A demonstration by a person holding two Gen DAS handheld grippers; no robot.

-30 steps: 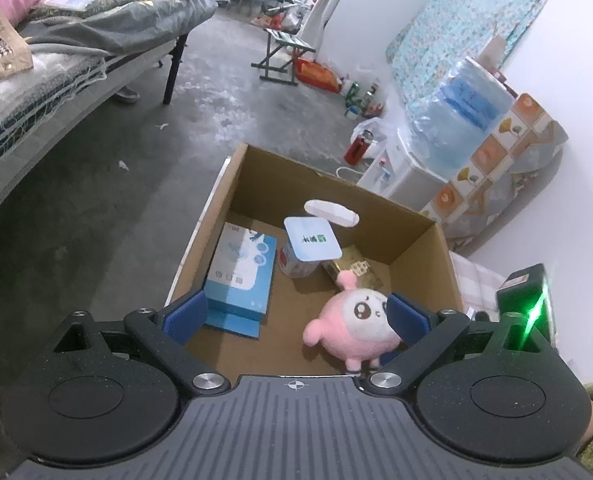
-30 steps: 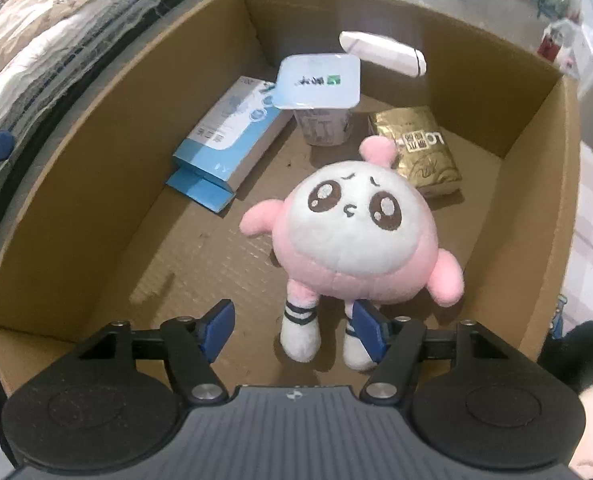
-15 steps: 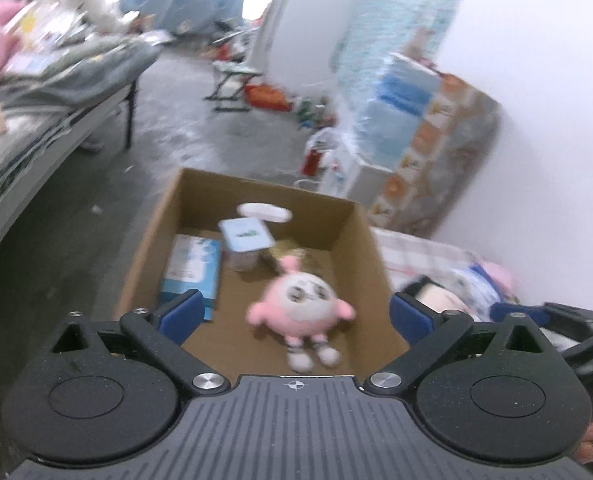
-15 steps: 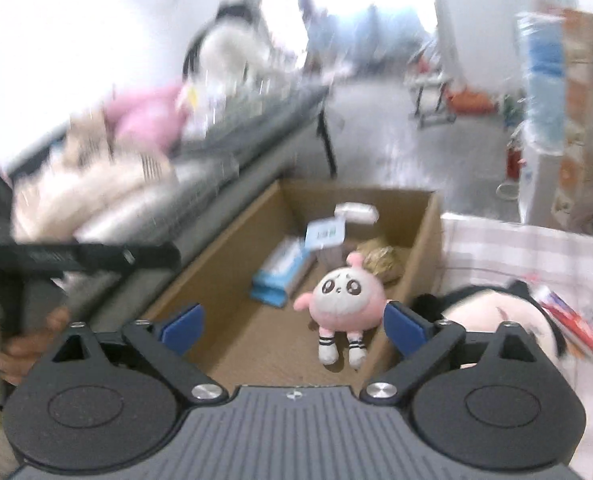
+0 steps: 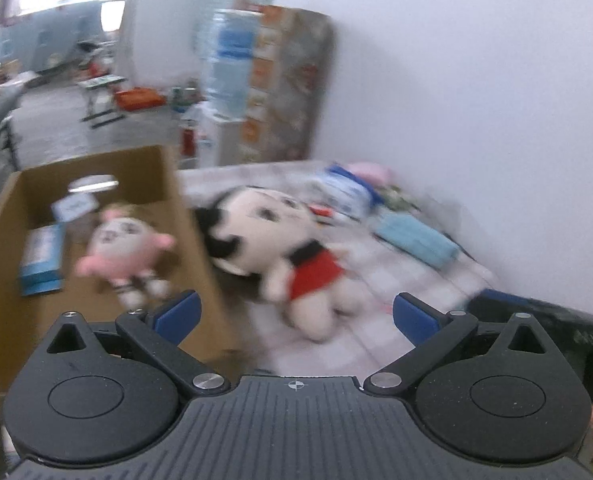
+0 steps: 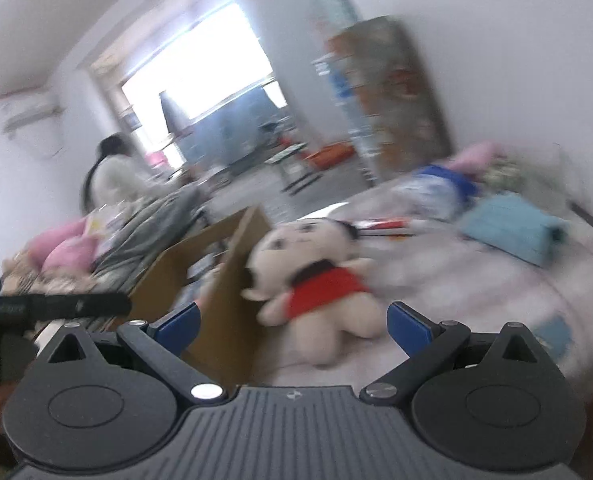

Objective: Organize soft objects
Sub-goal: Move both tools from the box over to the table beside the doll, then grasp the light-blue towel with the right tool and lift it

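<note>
Checked bedding [image 5: 376, 280] under red-shirted doll [image 5: 280, 248]; pink plush [image 5: 124, 240] boxed, left view only; both grippers spread, empty

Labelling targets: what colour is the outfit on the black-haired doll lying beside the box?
Red, with a black collar; the doll shows best in the right wrist view.

A bed [image 5: 376, 276] with a pale checked cover carries a black-haired doll in a red dress [image 5: 280, 248], lying on its back just beside a cardboard box [image 5: 200, 248]. Farther back on the cover lie a light-blue pack [image 5: 414, 236] and a blurred blue-and-white bundle [image 5: 348, 190].
</note>
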